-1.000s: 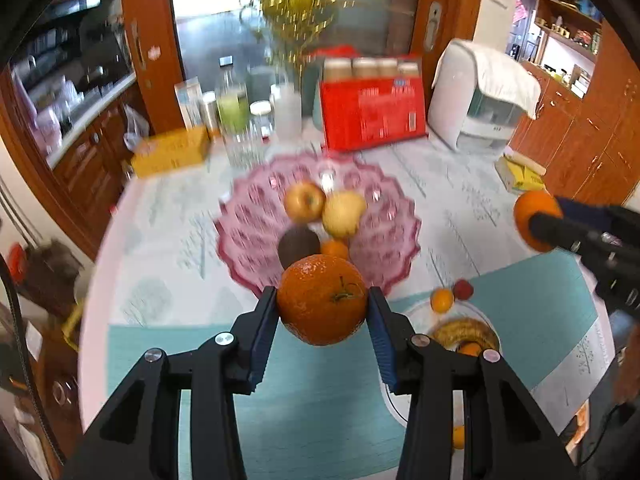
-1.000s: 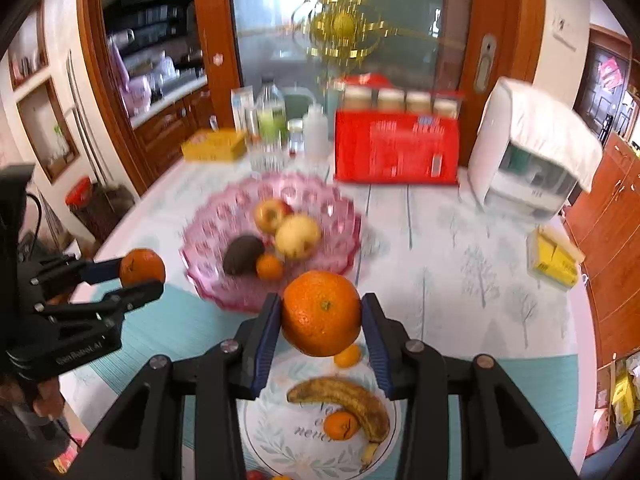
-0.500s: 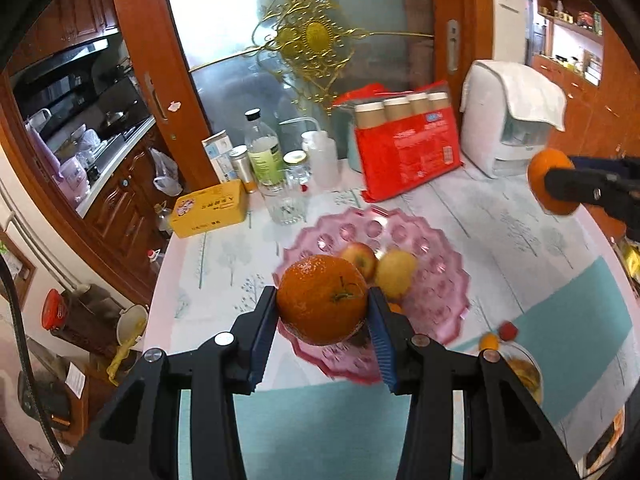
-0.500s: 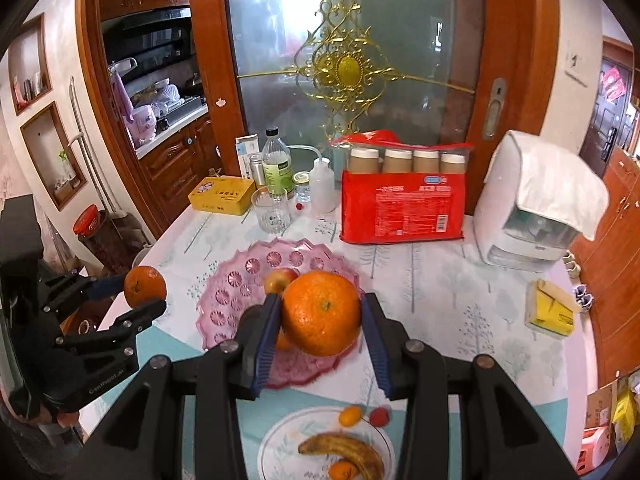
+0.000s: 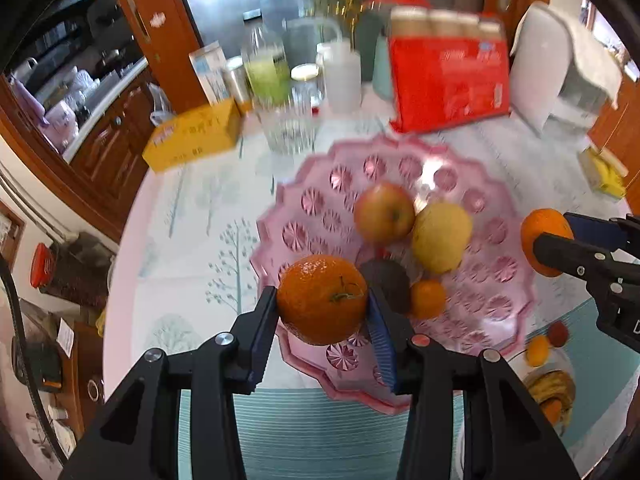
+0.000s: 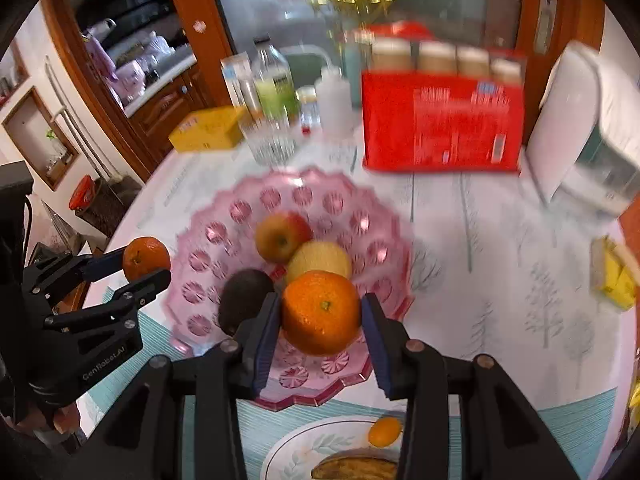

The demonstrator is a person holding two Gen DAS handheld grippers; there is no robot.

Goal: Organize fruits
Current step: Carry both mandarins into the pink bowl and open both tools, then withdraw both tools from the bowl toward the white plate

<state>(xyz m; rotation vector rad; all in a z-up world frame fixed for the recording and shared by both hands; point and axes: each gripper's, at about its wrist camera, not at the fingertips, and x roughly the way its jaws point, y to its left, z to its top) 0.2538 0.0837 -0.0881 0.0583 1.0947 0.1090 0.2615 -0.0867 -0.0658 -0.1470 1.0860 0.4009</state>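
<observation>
We carry two oranges at once. The left gripper [image 5: 322, 300] is clamped on one orange [image 5: 322, 299], its blue pads pressed to both sides, and the right gripper [image 6: 321, 314] is clamped on the other orange [image 6: 321, 313] the same way. Neither grip has loosened over the last second; the fruit sits between the jaws just as it did.

What has changed is where we point. Half a second ago both tongs looked out across the table [image 6: 500, 264] towards the glass door; now both are tipped down and brought in over the pink glass bowl [image 5: 320, 184], which fills the view just beyond the fingertips. The background is smeared, so we judge that we are in mid-swing.

From the left tongs, the dark avocado [image 5: 386, 284] lies just right of the right-hand finger, a small orange fruit [image 5: 428, 298] beside it, and the apple [image 5: 384, 212] and yellow pear-like fruit [image 5: 442, 238] further ahead. The right tongs show off to the right, over the bowl's far rim. Below and right, the white plate [image 6: 292, 450] holds a banana [image 6: 356, 468] and small fruits.

For the task, this suggests that both oranges are near delivery. The free bowl floor seems to lie on the near side, in front of the piled fruit, so we would lower there before parting the jaws.
</observation>
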